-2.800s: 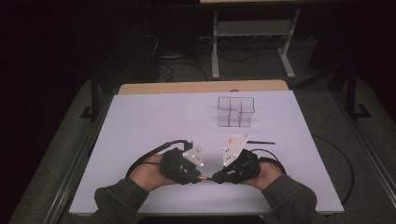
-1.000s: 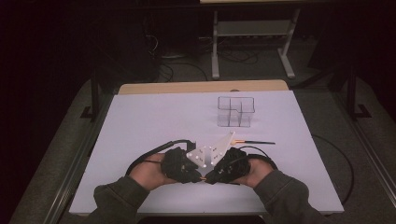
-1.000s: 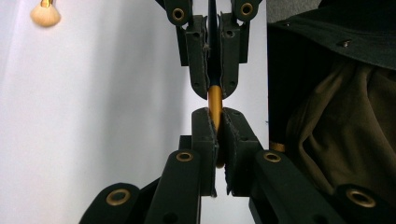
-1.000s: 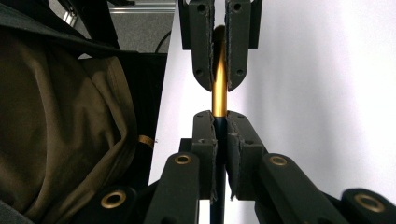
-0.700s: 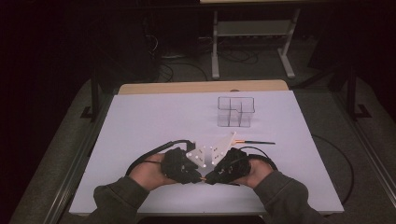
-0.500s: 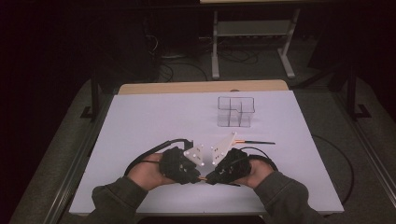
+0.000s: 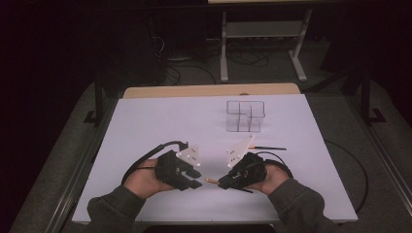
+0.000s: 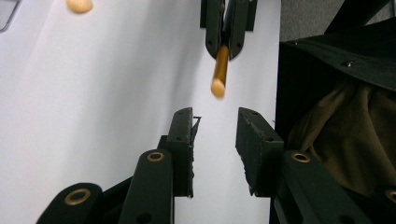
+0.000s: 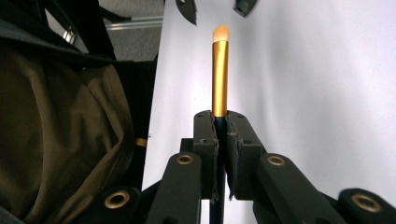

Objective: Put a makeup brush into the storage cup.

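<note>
1. Your right gripper [image 7: 224,184] is clamped on a makeup brush [image 9: 219,74]; its gold ferrule and pale tip stick out past the jaws towards your left hand.
2. Your left gripper [image 8: 215,140] has just been opening. A second ago its jaws were shut at the brush tip; now they stand apart with nothing between them, and the brush tip hangs just ahead of the gap.
3. In the high view both grippers sit close together over the near part of the white table [image 7: 145,121], about where they were earlier.
4. A second brush [image 7: 269,148] lies unmoved beyond your right hand, near the clear organiser [image 7: 245,116].
</note>
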Demonstrator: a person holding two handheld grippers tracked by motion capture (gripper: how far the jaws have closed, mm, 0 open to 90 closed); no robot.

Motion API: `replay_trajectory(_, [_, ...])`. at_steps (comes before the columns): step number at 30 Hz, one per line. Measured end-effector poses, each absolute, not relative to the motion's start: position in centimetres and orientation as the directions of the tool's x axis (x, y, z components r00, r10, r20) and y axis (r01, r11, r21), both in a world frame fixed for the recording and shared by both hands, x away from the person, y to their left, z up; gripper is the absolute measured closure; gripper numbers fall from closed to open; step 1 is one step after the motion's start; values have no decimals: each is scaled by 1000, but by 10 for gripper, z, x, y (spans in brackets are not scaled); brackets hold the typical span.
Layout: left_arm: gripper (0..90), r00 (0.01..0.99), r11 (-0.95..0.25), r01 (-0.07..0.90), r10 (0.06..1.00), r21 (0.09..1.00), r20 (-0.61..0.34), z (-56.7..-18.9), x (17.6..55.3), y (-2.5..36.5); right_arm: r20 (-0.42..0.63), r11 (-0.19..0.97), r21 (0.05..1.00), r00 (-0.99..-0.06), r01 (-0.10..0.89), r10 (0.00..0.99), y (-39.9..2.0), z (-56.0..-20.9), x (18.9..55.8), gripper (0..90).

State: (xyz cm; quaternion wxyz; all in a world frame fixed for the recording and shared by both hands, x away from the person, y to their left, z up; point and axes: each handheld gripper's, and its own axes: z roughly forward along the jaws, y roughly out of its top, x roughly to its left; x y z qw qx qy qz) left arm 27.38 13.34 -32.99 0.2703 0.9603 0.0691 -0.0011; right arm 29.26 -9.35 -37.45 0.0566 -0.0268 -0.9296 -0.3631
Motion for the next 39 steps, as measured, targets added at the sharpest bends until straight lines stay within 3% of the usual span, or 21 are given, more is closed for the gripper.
replay_trajectory(27, [577,963,-720,247,254,648,-85,-346,271,183,167,607,763,-975,224,150,-115,-358,317,826])
replay_trajectory(39, [555,965,-698,244,245,674,-94,-335,276,168,125,644,750,-988,152,89,-98,-356,312,825])
